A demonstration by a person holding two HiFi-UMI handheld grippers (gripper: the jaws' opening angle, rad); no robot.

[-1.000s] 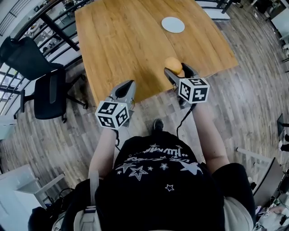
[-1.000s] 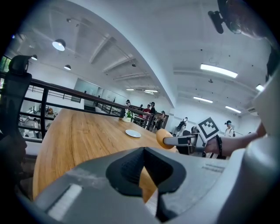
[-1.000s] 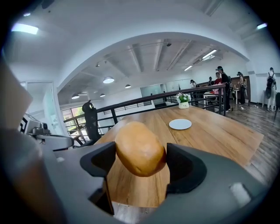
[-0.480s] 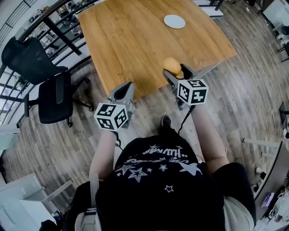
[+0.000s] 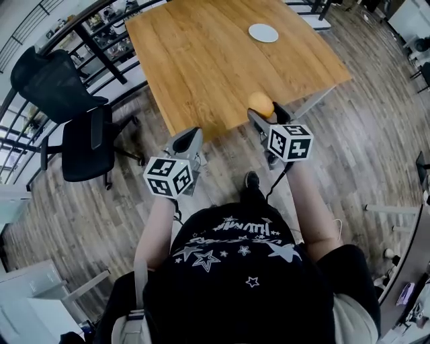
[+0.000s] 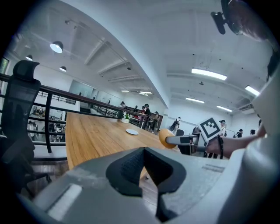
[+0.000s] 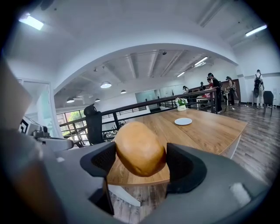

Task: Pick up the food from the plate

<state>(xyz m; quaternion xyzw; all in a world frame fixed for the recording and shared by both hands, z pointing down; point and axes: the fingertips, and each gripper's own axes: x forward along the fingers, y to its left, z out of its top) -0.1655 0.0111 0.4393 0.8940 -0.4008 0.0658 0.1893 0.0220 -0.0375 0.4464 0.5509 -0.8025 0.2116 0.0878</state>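
Note:
A round golden-brown bread roll (image 7: pixel 139 148) sits between the black pads of my right gripper (image 7: pixel 140 161), which is shut on it. In the head view the roll (image 5: pixel 260 104) hangs over the near edge of the wooden table (image 5: pixel 201 60). Far back on the table lies the white plate (image 5: pixel 263 32), with nothing on it, also seen as the plate (image 7: pixel 183 121). My left gripper (image 5: pixel 186 140) hovers over the floor short of the table, its jaws shut with nothing in them (image 6: pixel 143 162). Its view shows the roll (image 6: pixel 165 137) to the right.
A black office chair (image 5: pixel 70 117) stands left of the table beside a dark railing (image 5: pixel 94 20). Wooden plank floor (image 5: pixel 363 134) surrounds the table. Several people stand far off beyond the table (image 6: pixel 144 111), near a small potted plant (image 7: pixel 181 104).
The table and plate have drifted right and slightly away in the head view. The roll stays held in the right gripper; both grippers keep the same pose.

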